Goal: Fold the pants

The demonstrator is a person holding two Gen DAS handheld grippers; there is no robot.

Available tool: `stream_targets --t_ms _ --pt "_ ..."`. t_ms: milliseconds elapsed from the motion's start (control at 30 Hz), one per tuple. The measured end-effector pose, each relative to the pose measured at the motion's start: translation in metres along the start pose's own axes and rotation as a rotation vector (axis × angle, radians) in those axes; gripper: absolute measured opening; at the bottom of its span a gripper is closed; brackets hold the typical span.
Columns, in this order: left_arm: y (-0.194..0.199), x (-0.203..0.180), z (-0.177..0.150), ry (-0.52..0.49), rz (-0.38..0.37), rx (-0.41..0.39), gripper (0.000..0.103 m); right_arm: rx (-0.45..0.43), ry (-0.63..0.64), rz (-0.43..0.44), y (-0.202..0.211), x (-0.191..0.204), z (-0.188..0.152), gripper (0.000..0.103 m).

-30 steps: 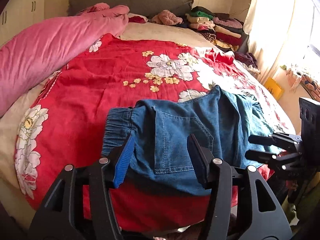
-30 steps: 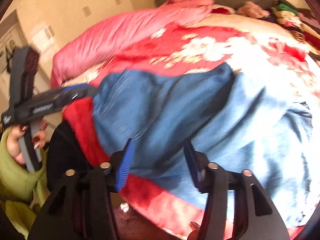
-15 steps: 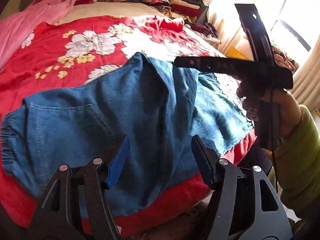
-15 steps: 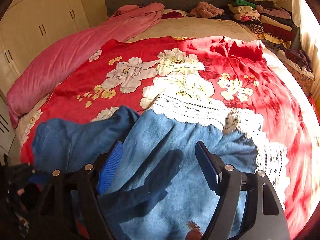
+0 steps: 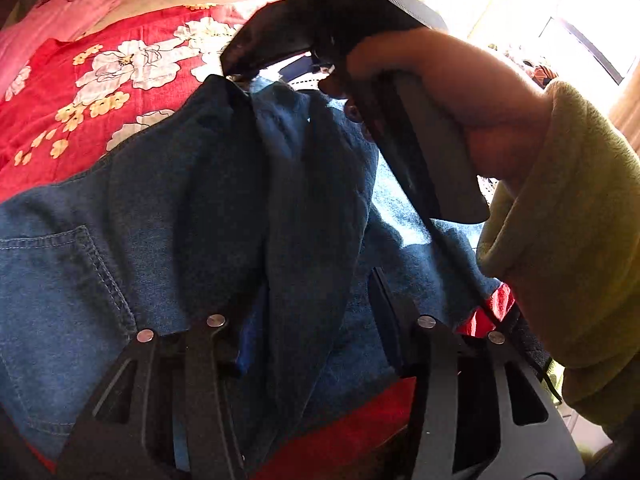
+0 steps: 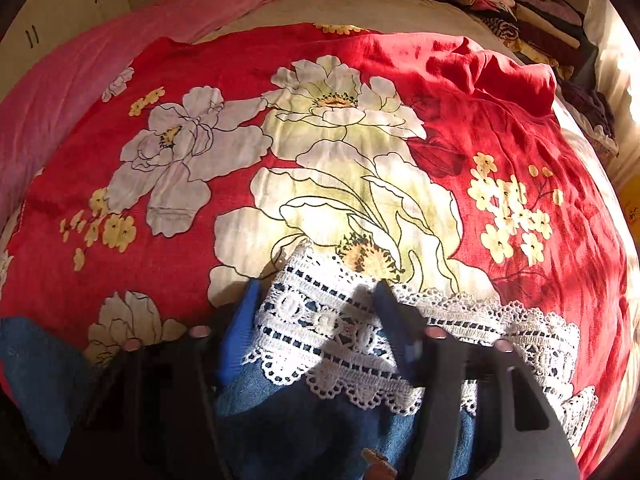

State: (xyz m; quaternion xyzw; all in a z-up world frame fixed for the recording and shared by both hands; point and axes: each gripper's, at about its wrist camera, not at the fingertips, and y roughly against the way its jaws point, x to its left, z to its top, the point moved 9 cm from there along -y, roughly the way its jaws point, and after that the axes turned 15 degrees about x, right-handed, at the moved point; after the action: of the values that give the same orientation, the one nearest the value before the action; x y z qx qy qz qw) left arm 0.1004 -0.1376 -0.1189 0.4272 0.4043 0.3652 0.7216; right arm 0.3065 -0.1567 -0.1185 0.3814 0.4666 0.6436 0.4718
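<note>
Blue denim pants (image 5: 168, 216) lie on the red flowered bedspread (image 5: 80, 92), back pocket at the left. My left gripper (image 5: 312, 320) is open, low over a raised fold of denim between its fingers. My right gripper (image 6: 316, 320) is open with the white lace hem (image 6: 332, 328) of a pant leg between its fingers. The right gripper and the hand holding it also show in the left wrist view (image 5: 280, 40), above the pants.
A pink duvet (image 6: 120, 40) lies along the bed's left side. Stacks of folded clothes (image 6: 520, 12) sit at the head of the bed on the right. The bed's front edge is right below the pants. A bright window (image 5: 580, 12) is at the right.
Both grippers have moved in close to the pants. The right one went forward to the lace hem; the left one dropped over the middle fold. Both stay open.
</note>
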Motion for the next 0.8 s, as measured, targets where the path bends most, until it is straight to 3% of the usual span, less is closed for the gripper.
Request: stream_targets --t_ms 33,133,367,400,433,467,567,800 --pt "0.0 0.001 0.0 0.001 0.0 -0.002 0.04 -0.022 -0.007 0.021 0.006 -0.003 -0.002 0.016" --pt "0.003 0.004 0.0 0.007 0.006 -0.012 0.04 -0.1 -0.058 0.092 0.037 -0.022 -0.014 0.011" --pt "0.011 0.007 -0.001 0.011 0.058 -0.055 0.039 -0.245 -0.193 0.207 0.119 -0.083 -0.077 0.008" --pt "0.013 0.008 -0.002 0.014 0.073 -0.064 0.034 -0.26 -0.214 0.219 0.129 -0.093 -0.089 0.008" --pt "0.016 0.008 -0.002 0.014 0.082 -0.075 0.018 -0.271 -0.232 0.233 0.136 -0.1 -0.1 0.008" --pt "0.019 0.008 -0.003 0.012 0.08 -0.083 0.004 -0.277 -0.252 0.246 0.143 -0.108 -0.113 0.008" --pt "0.025 0.008 0.0 -0.013 0.087 -0.097 0.002 -0.271 -0.282 0.274 0.153 -0.121 -0.152 0.008" --pt "0.033 -0.001 -0.01 -0.082 0.129 -0.102 0.001 -0.223 -0.308 0.244 0.146 -0.125 -0.233 0.008"
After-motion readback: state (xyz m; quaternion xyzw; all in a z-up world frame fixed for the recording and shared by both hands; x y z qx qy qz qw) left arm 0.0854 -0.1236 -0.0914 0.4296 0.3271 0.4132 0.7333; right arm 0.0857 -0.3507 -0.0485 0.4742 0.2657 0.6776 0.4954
